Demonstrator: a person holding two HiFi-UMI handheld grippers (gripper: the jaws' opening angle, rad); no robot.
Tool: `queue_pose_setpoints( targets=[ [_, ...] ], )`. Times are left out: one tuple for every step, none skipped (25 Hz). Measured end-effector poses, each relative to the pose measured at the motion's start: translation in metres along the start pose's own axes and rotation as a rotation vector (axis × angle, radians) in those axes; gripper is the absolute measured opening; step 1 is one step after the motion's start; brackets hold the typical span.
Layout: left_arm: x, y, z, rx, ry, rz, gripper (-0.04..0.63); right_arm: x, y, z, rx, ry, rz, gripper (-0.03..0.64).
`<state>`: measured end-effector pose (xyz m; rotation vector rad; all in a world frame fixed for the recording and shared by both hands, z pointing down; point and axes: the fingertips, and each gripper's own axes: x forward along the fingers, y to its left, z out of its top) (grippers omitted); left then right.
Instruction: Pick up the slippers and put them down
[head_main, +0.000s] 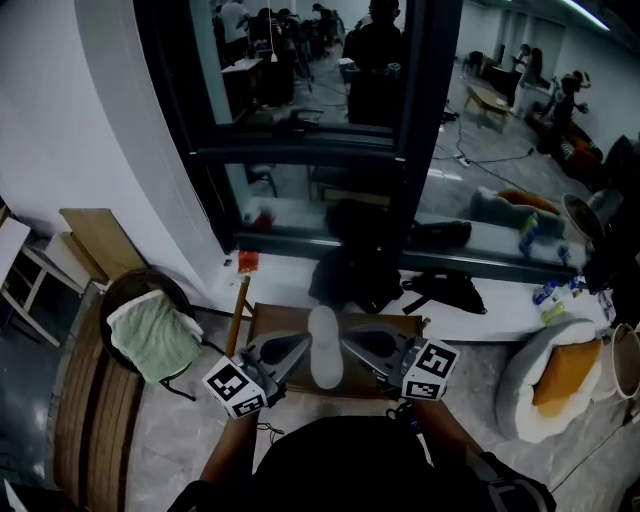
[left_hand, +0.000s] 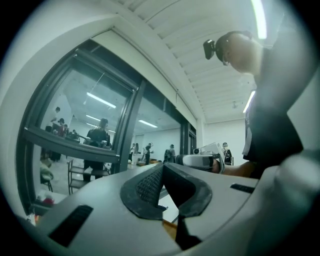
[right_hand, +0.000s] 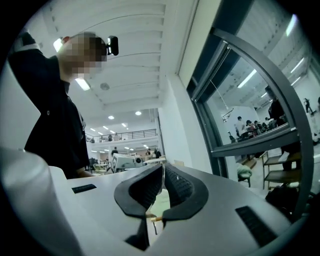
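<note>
over the middle of the brown board (head_main: 272, 322) on the floor, a white slipper (head_main: 325, 345), lying lengthwise from the far edge towards the near edge. flanked by both tools: left gripper (head_main: 300, 346) at the slipper's left side, right gripper (head_main: 351, 346) at its right side, tips of both touching or just beside it, pointed inward at one another. marker cubes (head_main: 237, 388) low at the near edge, one on each gripper, close to the person's dark sleeves.

in the left gripper view, jaws brought together, tips meeting with nothing seen between them; lower down, in the wider gap behind the tips, a patch of white and a sliver of brown. cannot tell whether that white is the slipper.

in the right gripper view, jaws drawn almost together, only a narrow slit left, and filling that slit from tip to base a pale greenish-white surface, seemingly the slipper's edge pinched there; a thin tan piece across the bottom of the gap.

by the board's far left corner, a wooden stick (head_main: 240, 312) standing tilted. well off the left edge, a dark chair (head_main: 176, 292) with a pale green cloth (head_main: 152, 338) draped on it. beyond the far edge, black bags (head_main: 445, 290) on the white sill under the dark window frame (head_main: 300, 150). well off the right edge, a grey round bed (head_main: 522, 375) with an orange cushion (head_main: 565, 375).
</note>
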<state>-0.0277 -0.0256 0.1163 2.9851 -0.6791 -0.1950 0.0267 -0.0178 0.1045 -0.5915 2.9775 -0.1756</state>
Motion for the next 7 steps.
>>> queue_pose_setpoints(
  targets=[
    [0.002, 0.002, -0.001, 0.000, 0.004, -0.007, 0.011, 0.000, -0.001, -0.001, -0.004, 0.005, -0.003, 0.034],
    [0.004, 0.004, -0.001, 0.001, 0.009, -0.014, 0.011, 0.000, -0.003, -0.003, -0.014, 0.016, -0.014, 0.034],
    [0.006, 0.005, 0.000, 0.002, 0.013, -0.021, 0.011, 0.001, -0.005, -0.004, -0.023, 0.026, -0.027, 0.034],
    [0.008, 0.006, 0.000, 0.002, 0.016, -0.027, 0.011, 0.000, -0.008, -0.004, -0.029, 0.032, -0.036, 0.034],
    [0.011, 0.007, 0.001, 0.002, 0.018, -0.033, 0.011, 0.000, -0.010, -0.003, -0.031, 0.033, -0.043, 0.034],
    [0.013, 0.008, 0.001, 0.001, 0.021, -0.039, 0.011, -0.001, -0.012, -0.002, -0.032, 0.032, -0.049, 0.034],
    [0.015, 0.008, 0.002, -0.001, 0.023, -0.045, 0.011, -0.002, -0.014, -0.001, -0.032, 0.030, -0.054, 0.034]
  ],
)
